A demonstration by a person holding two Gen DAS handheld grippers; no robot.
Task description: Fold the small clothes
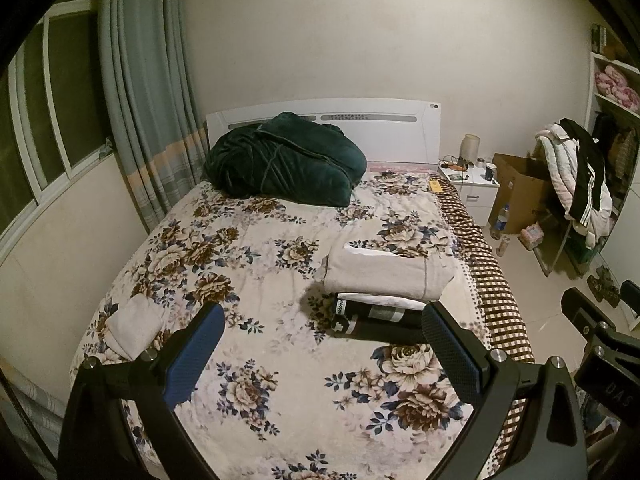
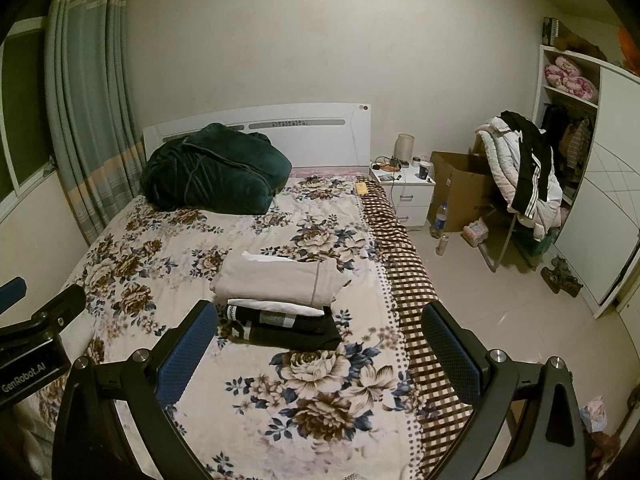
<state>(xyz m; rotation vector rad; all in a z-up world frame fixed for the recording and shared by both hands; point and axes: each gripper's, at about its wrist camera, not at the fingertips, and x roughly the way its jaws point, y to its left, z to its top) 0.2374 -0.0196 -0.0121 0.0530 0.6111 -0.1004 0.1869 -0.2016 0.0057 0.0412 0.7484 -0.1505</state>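
A stack of folded clothes lies on the floral bed, near its right side: a beige piece on top, white under it, black pieces at the bottom. The stack also shows in the right wrist view. A small whitish garment lies loose near the bed's left edge. My left gripper is open and empty, above the bed in front of the stack. My right gripper is open and empty, in front of the stack's right end.
A dark green blanket is heaped at the white headboard. A nightstand, a cardboard box, bottles and a chair with clothes stand right of the bed. Curtains hang at left.
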